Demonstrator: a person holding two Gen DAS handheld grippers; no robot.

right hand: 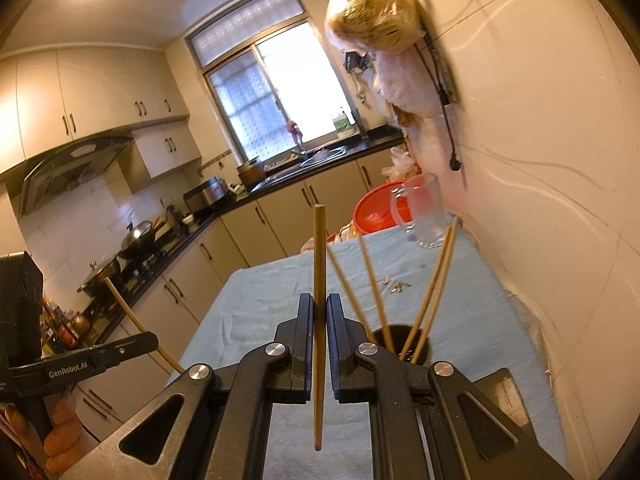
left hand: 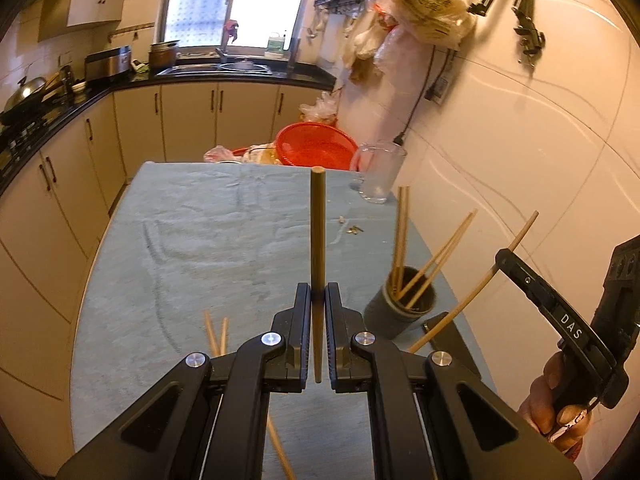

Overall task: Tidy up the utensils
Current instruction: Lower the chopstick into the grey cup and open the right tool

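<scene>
Holding one chopstick in each gripper, we stood over a table (left hand: 180, 240) draped in a pale blue cloth. Our left gripper (left hand: 318, 292) had its fingers (left hand: 303, 320) clenched on a wooden chopstick (left hand: 318, 220) that pointed straight ahead along the fingers. Our right gripper (right hand: 319, 304) was clamped the same way on a second chopstick (right hand: 319, 260); in the left view it appeared at the right edge, carried by a hand (left hand: 556, 408), its chopstick angled up toward the wall.

Just right of the left gripper, a dark round holder (left hand: 400, 312) stood upright on the table with several chopsticks (left hand: 402, 232) fanning out of it. Two more loose chopsticks (left hand: 216, 332) lay on the cloth near the left gripper's left finger. Farther back, a clear glass mug (left hand: 378, 176) stood near the wall, with a red basket (left hand: 316, 144) behind the table's far edge. Small scraps (left hand: 354, 229) lay on the cloth between the mug and the holder.
</scene>
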